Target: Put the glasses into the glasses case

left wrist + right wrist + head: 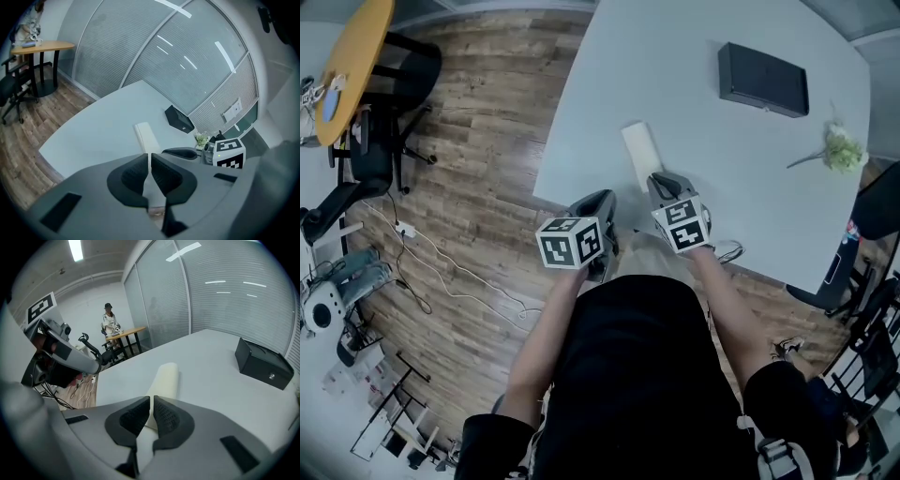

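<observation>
The white table (694, 122) was mostly bare, with a black box (763, 79) and a flower sprig (839, 150) well apart at the far side, leaving ample room. The cream glasses case (641, 150) lay near the front edge, just ahead of both tools; it looked light, rigid and smooth, best pinched across its narrow sides. A thin loop (728, 251) at the edge by the right hand might have been the glasses, fragile, best held by the frame. The left gripper (150, 164) and right gripper (152, 411) had their jaws together, empty.
</observation>
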`<state>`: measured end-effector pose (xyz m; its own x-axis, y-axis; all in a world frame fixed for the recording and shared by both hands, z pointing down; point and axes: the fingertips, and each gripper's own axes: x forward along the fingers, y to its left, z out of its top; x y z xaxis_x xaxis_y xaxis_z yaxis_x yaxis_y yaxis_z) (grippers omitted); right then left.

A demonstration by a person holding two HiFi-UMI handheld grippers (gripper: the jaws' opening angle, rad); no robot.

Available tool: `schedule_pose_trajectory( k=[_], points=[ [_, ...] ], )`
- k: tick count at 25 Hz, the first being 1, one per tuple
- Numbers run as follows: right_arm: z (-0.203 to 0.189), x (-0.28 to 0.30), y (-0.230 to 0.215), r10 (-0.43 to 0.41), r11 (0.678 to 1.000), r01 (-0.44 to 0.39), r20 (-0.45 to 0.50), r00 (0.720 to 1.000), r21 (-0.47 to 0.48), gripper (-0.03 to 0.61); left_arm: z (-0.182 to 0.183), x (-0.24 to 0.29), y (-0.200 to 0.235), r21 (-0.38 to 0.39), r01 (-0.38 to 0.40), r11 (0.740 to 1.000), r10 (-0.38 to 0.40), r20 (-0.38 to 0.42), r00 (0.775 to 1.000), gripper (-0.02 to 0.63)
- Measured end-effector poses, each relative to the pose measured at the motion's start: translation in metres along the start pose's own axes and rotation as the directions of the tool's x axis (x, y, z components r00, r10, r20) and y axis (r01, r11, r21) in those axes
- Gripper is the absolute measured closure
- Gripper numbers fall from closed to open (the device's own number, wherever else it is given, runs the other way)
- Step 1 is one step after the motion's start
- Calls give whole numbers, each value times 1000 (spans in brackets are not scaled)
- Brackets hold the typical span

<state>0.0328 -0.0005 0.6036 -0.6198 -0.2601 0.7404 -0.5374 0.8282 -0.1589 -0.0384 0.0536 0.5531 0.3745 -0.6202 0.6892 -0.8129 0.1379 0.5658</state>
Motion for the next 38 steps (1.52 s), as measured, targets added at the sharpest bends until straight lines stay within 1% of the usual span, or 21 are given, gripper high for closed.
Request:
schedule_pose_trajectory(
  k=[6,15,17,22,25,28,31,35,38],
  points=[
    [6,-15,11,-43,999,43,26,999,1,540,0,-13,-3,32,37,999,-38,6,999,575],
    [20,-56,44,-133,991,131,85,987,33,540,-4,-49,-3,76,113,991,-115,21,993,575],
    [25,-66,52,-156,987,153,107,982,39,540,-3,-58,-3,108,121,987,-124,26,992,575],
    [41,-93,76,-205,979,199,163,965,54,540,5,-82,-6,246,127,961,-142,44,989,575],
    [55,-107,89,-225,974,219,209,952,55,540,12,-95,-9,300,137,944,-164,66,984,575],
    [66,-120,100,-255,967,248,250,934,58,540,20,-111,-13,316,166,934,-205,94,974,575],
    [78,-136,106,-294,956,286,289,911,70,541,30,-127,-19,331,197,923,-248,120,961,575],
    [99,-164,113,-318,948,296,362,876,117,554,50,-152,-30,381,218,898,-304,182,935,575],
    [120,-185,118,-325,946,283,423,846,161,555,67,-173,-39,437,209,875,-332,228,915,575]
  ],
)
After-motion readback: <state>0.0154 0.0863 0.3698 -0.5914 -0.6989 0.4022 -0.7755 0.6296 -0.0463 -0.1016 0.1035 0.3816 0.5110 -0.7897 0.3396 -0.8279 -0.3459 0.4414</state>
